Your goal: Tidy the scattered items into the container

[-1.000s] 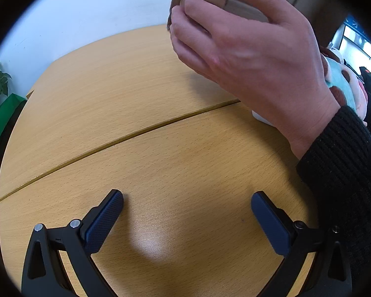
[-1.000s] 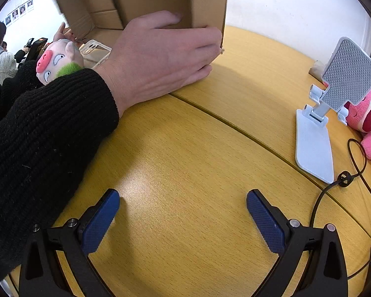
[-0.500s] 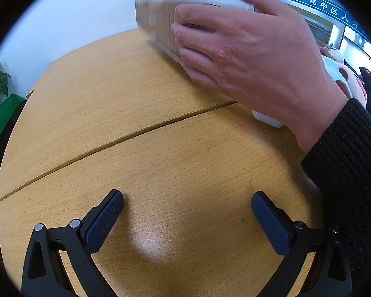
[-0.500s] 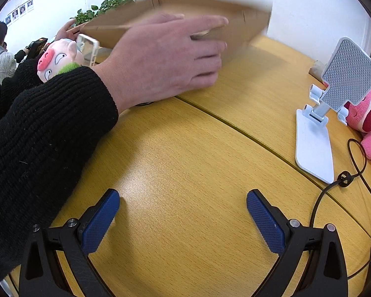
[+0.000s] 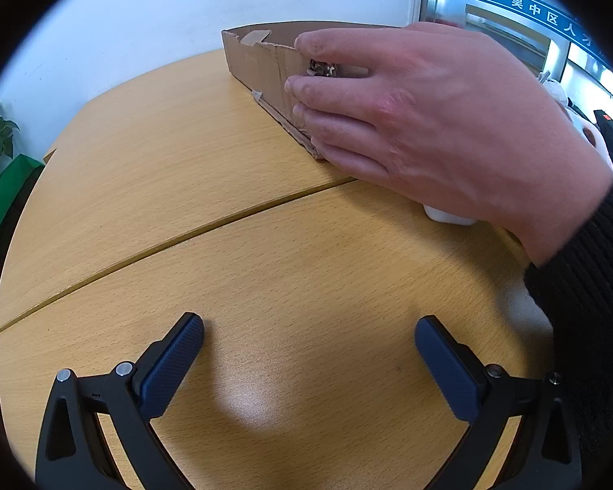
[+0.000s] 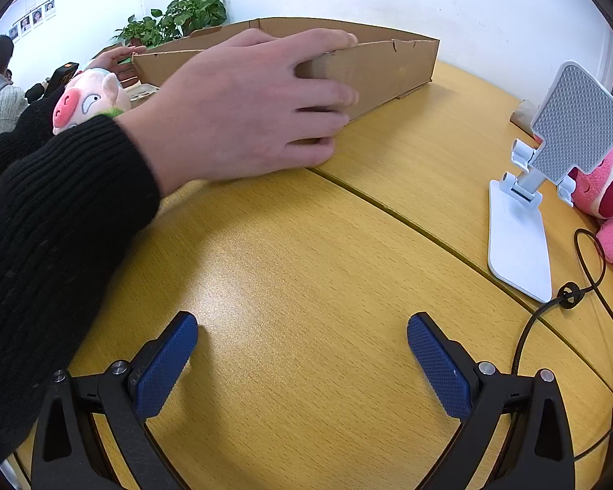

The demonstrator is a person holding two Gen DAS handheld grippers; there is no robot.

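Left gripper (image 5: 308, 361) and right gripper (image 6: 302, 357): spread wide, blue-padded, low over yellow wooden table (image 6: 306, 253). Bare hand (image 6: 253, 110) in black sleeve, fingers curled over near wall of shallow brown cardboard box (image 6: 388, 65), far centre.

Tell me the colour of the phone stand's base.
White; the phone stand shows best in the right wrist view.
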